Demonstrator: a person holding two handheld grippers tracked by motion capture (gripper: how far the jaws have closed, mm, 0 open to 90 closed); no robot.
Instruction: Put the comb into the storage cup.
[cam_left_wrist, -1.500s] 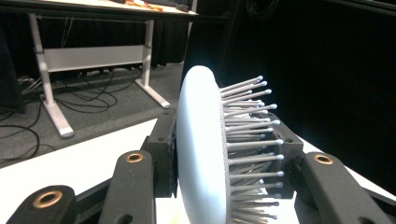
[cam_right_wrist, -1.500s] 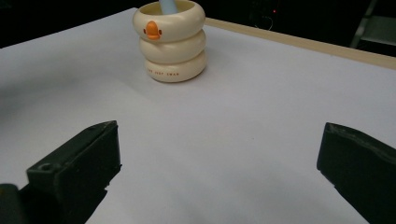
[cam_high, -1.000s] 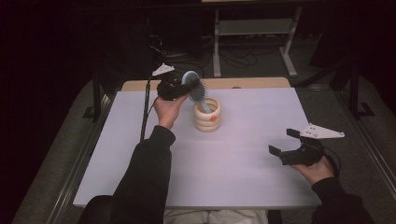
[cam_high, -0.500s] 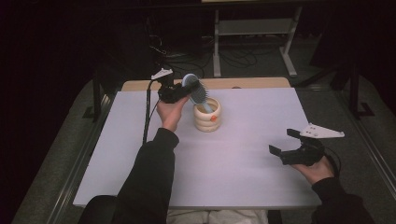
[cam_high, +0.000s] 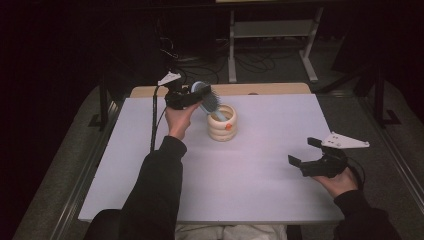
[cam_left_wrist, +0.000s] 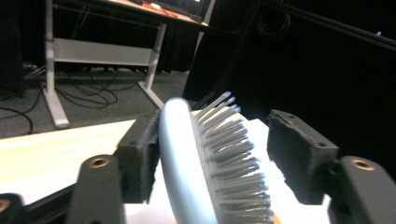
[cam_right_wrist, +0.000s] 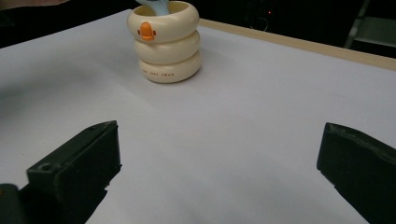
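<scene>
High view, near to far:

My right gripper (cam_high: 306, 156): nearest item, resting low at the near right of the white table (cam_high: 280, 195), jaws spread wide, nothing between them. In the right gripper view its two black jaws frame bare tabletop, the cup well beyond.

My left sleeve and hand (cam_high: 177, 120): reaching across the left half of the table toward the far edge.

Duck-faced cup (cam_high: 222, 122): cream, built like three stacked rings, orange beak on the front; upright, left of centre toward the far side. Looks rigid and smooth, light enough, I judge, to tip if the brush levers against its rim.

Hairbrush (cam_high: 206, 100): pale blue, handle down inside the cup, head leaning out up and to the left.

My left gripper (cam_high: 196, 96): level with the brush head. Its jaws have just been opening; in the left gripper view the head (cam_left_wrist: 205, 158) stands between them, smooth back just beside or against one pad, the other pad clear of the bristle tips, so I no longer clamp it.

Handling note: the brush looks light and stiff; the glossy back may slip, and the bristles give under pressure. I would grip it across the edges of the head or at the neck, not on the bristles

Beyond the table: a white desk frame (cam_high: 270, 35) and cables on the floor
</scene>
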